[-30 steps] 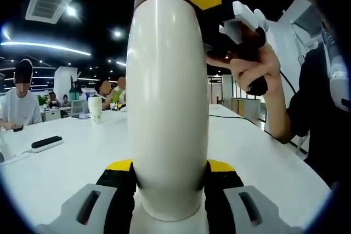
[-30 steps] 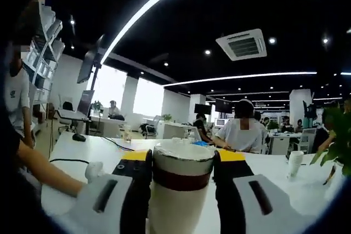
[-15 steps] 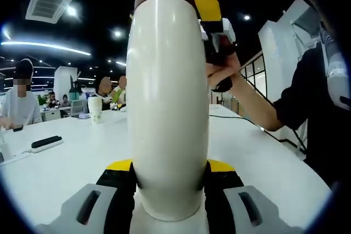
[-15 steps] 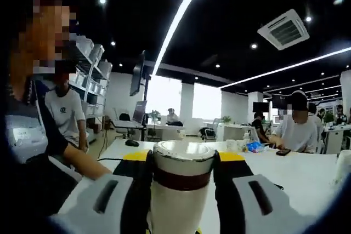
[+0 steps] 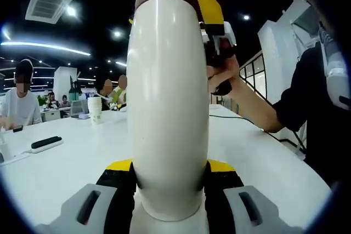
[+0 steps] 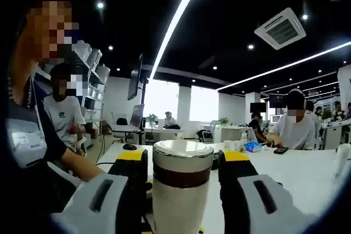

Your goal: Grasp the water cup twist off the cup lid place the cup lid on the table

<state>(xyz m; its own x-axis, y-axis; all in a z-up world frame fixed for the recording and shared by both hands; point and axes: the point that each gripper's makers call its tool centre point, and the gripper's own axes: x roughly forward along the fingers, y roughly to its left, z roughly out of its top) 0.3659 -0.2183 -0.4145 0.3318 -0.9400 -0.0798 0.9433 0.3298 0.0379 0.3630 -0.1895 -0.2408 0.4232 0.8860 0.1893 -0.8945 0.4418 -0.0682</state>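
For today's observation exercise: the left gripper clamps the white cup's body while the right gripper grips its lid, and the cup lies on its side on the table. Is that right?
Not quite: the cup stands upright between the left gripper's jaws, as the left gripper view shows. The right gripper does grip the lid.

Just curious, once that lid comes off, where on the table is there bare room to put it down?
The white table is bare between the cup and the black power strip, and again right of the cup, before the cable. The far left edge is more cluttered.
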